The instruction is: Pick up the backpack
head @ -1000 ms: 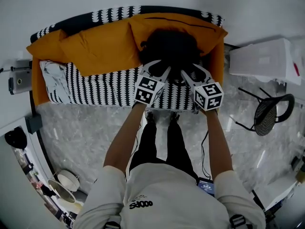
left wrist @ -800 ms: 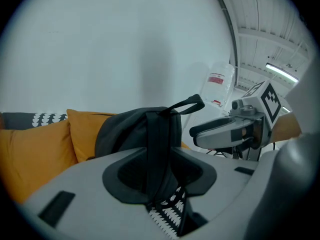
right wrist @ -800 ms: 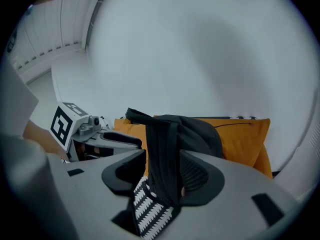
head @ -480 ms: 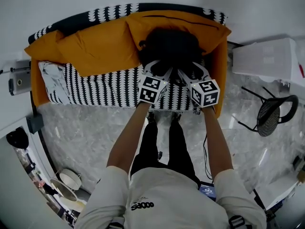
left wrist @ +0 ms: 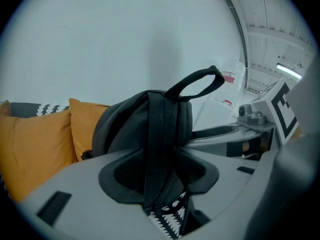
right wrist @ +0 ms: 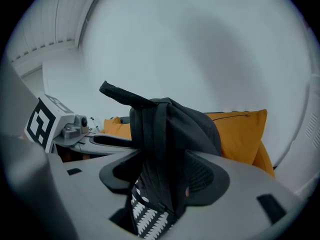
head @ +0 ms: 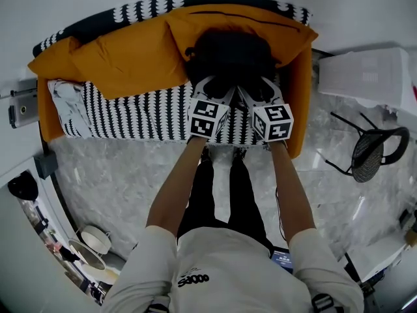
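Head view: black backpack (head: pixel 229 54) stands on the sofa (head: pixel 130 117) against an orange cushion (head: pixel 290 38); left gripper (head: pixel 218 89) and right gripper (head: pixel 254 91) meet its front, jaws just opening wide, a strap (left wrist: pixel 159 144) loose between each pair

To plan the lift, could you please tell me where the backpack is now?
In the head view, the black backpack stands on the striped couch's right end, against an orange cushion.

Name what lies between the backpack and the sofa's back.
An orange cushion, right behind the backpack; the head view shows it.
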Available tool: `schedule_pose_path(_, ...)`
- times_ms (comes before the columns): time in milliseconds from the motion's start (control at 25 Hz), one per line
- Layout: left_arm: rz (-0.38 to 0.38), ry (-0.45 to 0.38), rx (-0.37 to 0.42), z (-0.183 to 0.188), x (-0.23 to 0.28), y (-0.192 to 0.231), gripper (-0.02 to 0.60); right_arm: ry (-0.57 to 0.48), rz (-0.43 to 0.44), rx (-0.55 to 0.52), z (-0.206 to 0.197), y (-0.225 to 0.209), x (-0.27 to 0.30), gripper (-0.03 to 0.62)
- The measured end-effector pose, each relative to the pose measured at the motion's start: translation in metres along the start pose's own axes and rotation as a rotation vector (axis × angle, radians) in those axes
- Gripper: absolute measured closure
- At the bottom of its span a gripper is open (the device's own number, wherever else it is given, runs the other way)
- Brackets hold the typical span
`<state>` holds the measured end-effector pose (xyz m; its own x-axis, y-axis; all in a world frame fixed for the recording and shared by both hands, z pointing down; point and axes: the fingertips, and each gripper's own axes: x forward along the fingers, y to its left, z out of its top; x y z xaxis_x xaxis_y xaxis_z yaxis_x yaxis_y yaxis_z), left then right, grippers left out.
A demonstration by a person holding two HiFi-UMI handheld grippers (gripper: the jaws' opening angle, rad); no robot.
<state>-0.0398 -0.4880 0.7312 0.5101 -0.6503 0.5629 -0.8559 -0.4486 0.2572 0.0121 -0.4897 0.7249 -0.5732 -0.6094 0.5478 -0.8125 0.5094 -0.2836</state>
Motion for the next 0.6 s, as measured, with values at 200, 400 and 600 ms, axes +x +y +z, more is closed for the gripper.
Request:
schedule_pose_path(200, 0.001, 0.008, -0.012, -0.001, 0.008, 0.002, 0.403, -0.012, -0.013, 0.029, 0.003, -0.007, 0.005, 0.345)
schedule_pose_path(400, -0.004, 0.011, -0.020, -0.003, 0.011, 0.004, 0.406, -0.005, -0.009, 0.007, 0.002, -0.005, 0.009, 0.364)
schedule_pose_path(600, -0.029, 0.027, -0.006, -0.005, 0.009, 0.003, 0.423, 0.006, 0.035, -0.032, 0.001, 0.007, 0.012, 0.441)
